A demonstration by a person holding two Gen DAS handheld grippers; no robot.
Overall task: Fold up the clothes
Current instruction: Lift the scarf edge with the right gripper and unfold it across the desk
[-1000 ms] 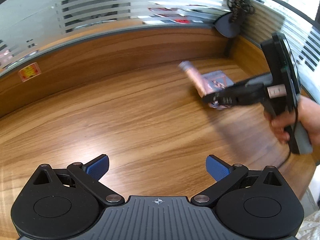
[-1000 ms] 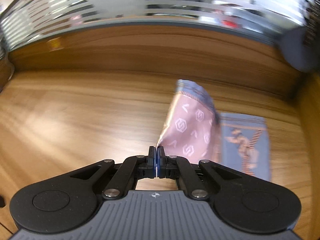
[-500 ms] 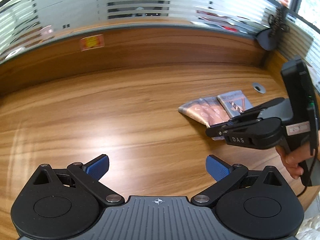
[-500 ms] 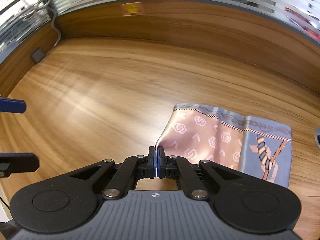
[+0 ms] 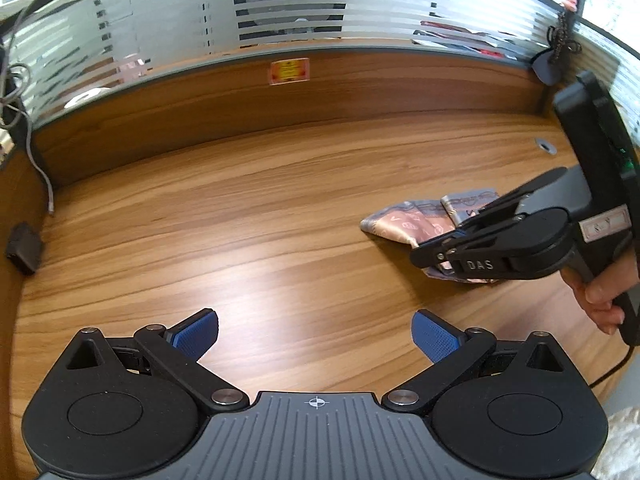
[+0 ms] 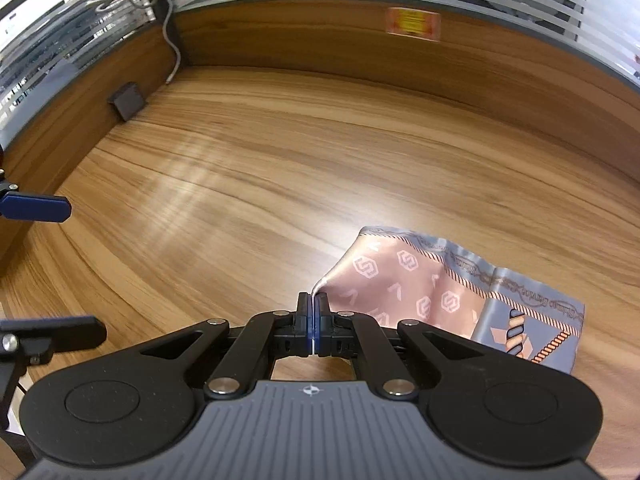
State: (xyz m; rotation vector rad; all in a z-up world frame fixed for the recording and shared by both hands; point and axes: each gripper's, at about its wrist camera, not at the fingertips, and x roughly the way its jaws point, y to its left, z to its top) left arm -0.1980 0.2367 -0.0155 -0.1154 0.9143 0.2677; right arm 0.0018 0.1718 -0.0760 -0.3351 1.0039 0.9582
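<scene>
A pink and grey-blue patterned scarf (image 6: 420, 280) lies folded on the wooden table (image 6: 260, 200), its near corner lifted. My right gripper (image 6: 313, 300) is shut on that corner. In the left wrist view the scarf (image 5: 404, 224) sits at the right, partly hidden behind the right gripper (image 5: 430, 246), which a hand (image 5: 600, 296) holds. My left gripper (image 5: 314, 334) hovers open over bare table, well to the left of the scarf, with nothing between its blue pads (image 5: 196, 334).
A wooden partition with frosted striped glass (image 5: 280, 12) runs along the table's back and sides. A small black box (image 5: 24, 246) is fixed on the left wall, with a dangling grey cable (image 5: 40, 168) near it. A round grommet (image 5: 545, 145) sits at the far right.
The right gripper has lowered and dragged the scarf leftward, holding its corner; the raised flap now lies nearly flat. Both views have swung left. The left gripper stays open.
</scene>
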